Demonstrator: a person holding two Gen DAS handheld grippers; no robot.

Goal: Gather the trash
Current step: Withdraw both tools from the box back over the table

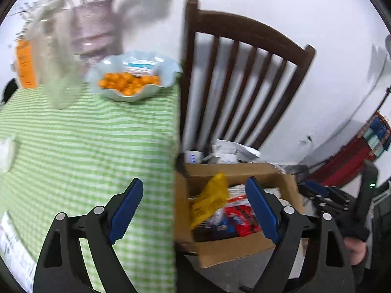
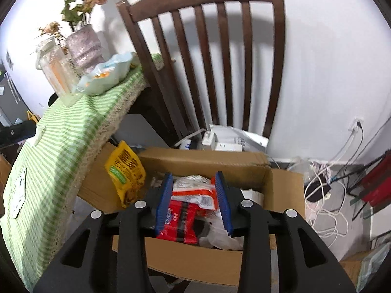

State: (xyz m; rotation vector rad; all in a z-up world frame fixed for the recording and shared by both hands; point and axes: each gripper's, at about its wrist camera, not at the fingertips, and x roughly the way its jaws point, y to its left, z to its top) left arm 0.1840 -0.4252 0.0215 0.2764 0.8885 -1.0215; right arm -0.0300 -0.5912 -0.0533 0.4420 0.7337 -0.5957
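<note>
Left wrist view: left gripper [image 1: 195,210] spread wide, nothing between its blue pads [image 1: 127,210], poised over the edge of a table under a green checked cloth [image 1: 85,146]. Cardboard box [image 1: 234,249] on the floor just beside the table, holding the collected trash: yellow snack bag [image 1: 212,197] standing upright at the box's table side, red wrapper [image 1: 240,217] lying near the middle. Scalloped pale-blue bowl [image 1: 168,73] of small oranges [image 1: 127,83] at the far table corner; clear glass jar [image 1: 53,56] and orange carton [image 1: 24,66] to its left, lilac vase [image 1: 92,24] behind. Dark wooden chair [image 1: 244,56] against the white wall behind the box. Right gripper [image 1: 325,193] visible at the far right, blurred, with part of a gloved hand [image 1: 354,239] below it.

Right wrist view: right gripper [image 2: 194,200] partly parted, hanging over the open box [image 2: 195,261]; red wrapper [image 2: 180,222] and a red-and-white packet [image 2: 195,193] seen between the pads [image 2: 163,205], whether touched by them cannot be told. Yellow snack bag [image 2: 127,171] leaning on the box's left wall beside the table [image 2: 61,134]. White plastic bag [image 2: 220,236] in the box's right half. White power strip [image 2: 220,141] on the chair seat; tangled white cables [image 2: 325,200] on the floor to the right.
</note>
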